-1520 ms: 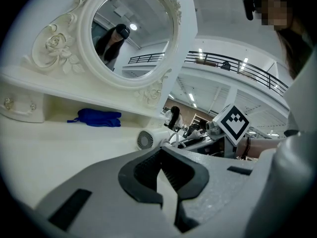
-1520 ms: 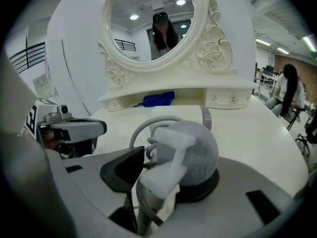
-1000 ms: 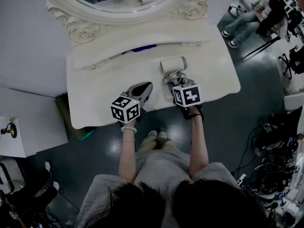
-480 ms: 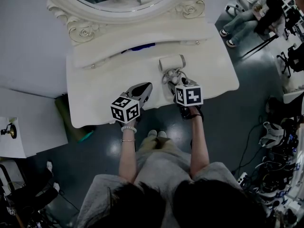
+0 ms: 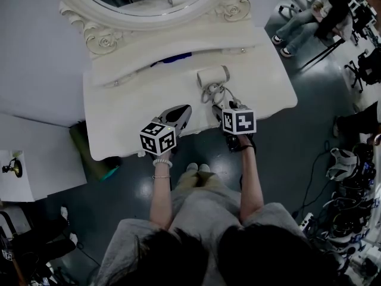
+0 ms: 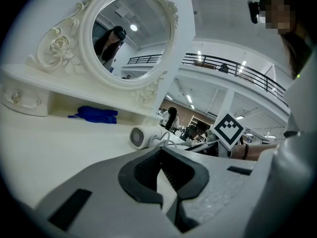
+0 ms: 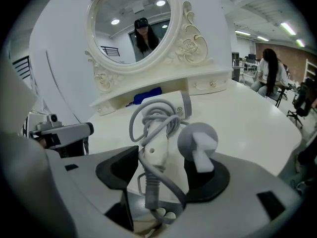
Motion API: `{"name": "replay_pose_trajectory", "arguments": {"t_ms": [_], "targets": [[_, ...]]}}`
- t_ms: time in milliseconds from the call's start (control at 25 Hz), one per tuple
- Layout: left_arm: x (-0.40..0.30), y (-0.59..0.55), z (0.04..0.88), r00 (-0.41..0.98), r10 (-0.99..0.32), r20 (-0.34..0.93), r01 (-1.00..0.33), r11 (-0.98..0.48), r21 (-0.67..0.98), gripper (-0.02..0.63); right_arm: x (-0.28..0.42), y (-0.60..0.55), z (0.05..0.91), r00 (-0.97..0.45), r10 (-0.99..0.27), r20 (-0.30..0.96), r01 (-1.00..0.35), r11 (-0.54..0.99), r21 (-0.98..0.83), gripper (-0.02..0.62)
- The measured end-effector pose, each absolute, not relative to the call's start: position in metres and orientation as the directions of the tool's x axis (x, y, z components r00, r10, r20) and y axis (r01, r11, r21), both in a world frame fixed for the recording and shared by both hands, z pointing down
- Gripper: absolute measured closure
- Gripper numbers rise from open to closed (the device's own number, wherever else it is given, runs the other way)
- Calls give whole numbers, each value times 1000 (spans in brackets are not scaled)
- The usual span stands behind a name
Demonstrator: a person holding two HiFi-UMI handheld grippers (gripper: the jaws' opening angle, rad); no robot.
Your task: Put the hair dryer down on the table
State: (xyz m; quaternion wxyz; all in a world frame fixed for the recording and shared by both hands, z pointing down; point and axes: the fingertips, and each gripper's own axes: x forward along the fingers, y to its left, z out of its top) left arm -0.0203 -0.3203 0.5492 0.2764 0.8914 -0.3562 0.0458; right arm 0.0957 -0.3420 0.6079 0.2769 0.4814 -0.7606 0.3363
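The right tool [image 7: 158, 175] stands released. Its jaws have just been opening and now sit wide on either side of the dryer's [image 7: 166, 108] cord-wrapped handle, and the pads look clear of it. In the head view the dryer [image 5: 213, 78] lies on its side on the counter [image 5: 125, 115], at 11 o'clock from the right tool [image 5: 219, 107], with its barrel towards the mirror [image 5: 149, 5]. The plug [image 7: 198, 142] rests against the right jaw. The left tool [image 5: 177, 114], at 9 o'clock from the right one, is clenched on nothing and low over the counter; its own view [image 6: 161, 170] shows the tips meeting. A blue cloth [image 5: 172, 59] lies on the shelf at 11 o'clock from the dryer. The put-down looks done and the letting-go is in hand. The next move is probably a straight pull back towards 6 o'clock, without snagging cord or plug. Against the earlier frame, the right tool has edged back from the dryer, while the dryer and the left tool lie as before.
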Motion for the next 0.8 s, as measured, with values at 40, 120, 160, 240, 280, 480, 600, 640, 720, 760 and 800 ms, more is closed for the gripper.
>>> {"name": "replay_pose_trajectory", "arguments": {"t_ms": [40, 120, 160, 240, 280, 480, 600, 640, 720, 760, 800], "targets": [[-20, -319, 549, 744, -609, 277, -659, -595, 461, 601, 96, -339, 608, -385, -546, 744, -918, 306, -251, 333], [-18, -316, 548, 747, -606, 273, -655, -598, 463, 601, 97, -334, 609, -388, -546, 743, -918, 298, -261, 333], [-17, -314, 547, 749, -604, 272, -652, -600, 463, 601, 97, -331, 609, -390, -545, 742, -918, 295, -265, 333], [-14, -310, 546, 754, -598, 270, -647, -606, 463, 601, 97, -325, 609, -391, -545, 742, -918, 288, -273, 333], [-12, -307, 546, 757, -595, 269, -644, -609, 463, 601, 98, -322, 609, -392, -546, 740, -918, 283, -277, 333], [-10, -296, 545, 765, -588, 262, -634, -617, 466, 601, 96, -314, 605, -401, -566, 720, -916, 256, -309, 333], [-11, -289, 544, 765, -590, 258, -633, -616, 469, 601, 96, -311, 598, -414, -587, 696, -910, 244, -335, 333], [-11, -287, 543, 764, -592, 256, -634, -616, 468, 601, 96, -310, 595, -416, -591, 690, -909, 245, -338, 333], [-11, -284, 540, 764, -594, 251, -634, -619, 464, 601, 96, -309, 588, -421, -602, 679, -907, 252, -339, 333], [-12, -282, 537, 764, -596, 247, -634, -622, 459, 601, 97, -308, 584, -423, -608, 672, -906, 255, -339, 333], [-12, -281, 534, 765, -597, 243, -633, -626, 455, 601, 98, -308, 579, -425, -615, 664, -904, 259, -339, 333]]}}
